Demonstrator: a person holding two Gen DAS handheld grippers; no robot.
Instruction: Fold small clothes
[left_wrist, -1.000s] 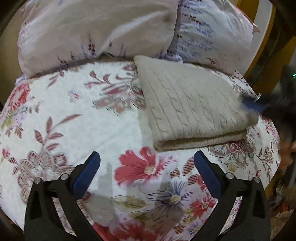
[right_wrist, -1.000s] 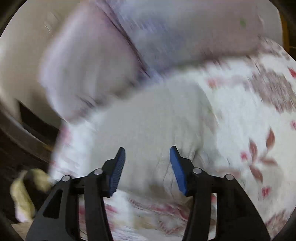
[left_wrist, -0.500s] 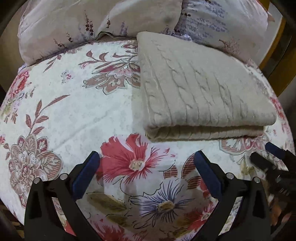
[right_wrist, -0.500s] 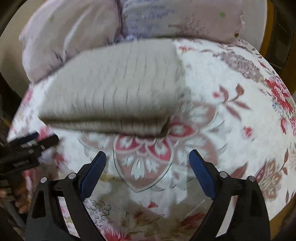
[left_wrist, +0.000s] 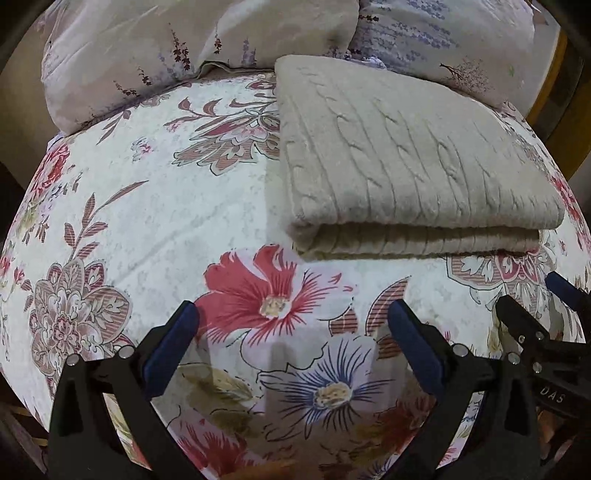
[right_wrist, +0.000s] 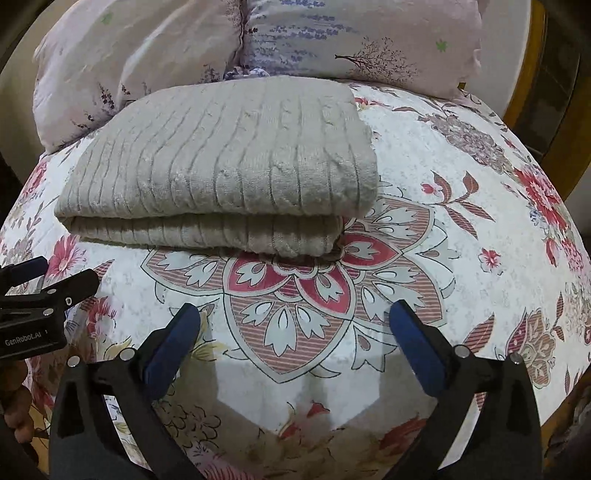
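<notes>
A beige cable-knit garment (left_wrist: 399, 158) lies folded into a thick rectangle on the floral bedspread (left_wrist: 155, 206), its folded edge facing me. It also shows in the right wrist view (right_wrist: 229, 162). My left gripper (left_wrist: 291, 328) is open and empty, hovering over the bedspread short of the garment's near left corner. My right gripper (right_wrist: 293, 328) is open and empty, short of the garment's near right corner. Each gripper appears at the edge of the other's view: the right one (left_wrist: 532, 314) and the left one (right_wrist: 48, 277).
Two pale floral pillows (left_wrist: 192, 48) (right_wrist: 354, 40) lie behind the garment against the headboard. A wooden bed frame (left_wrist: 554, 88) runs along the right edge. The bedspread drops off at the near and side edges.
Both grippers have pulled back from the garment toward the near edge of the bed. The right gripper's jaws have opened wider. The garment lies folded and still.
</notes>
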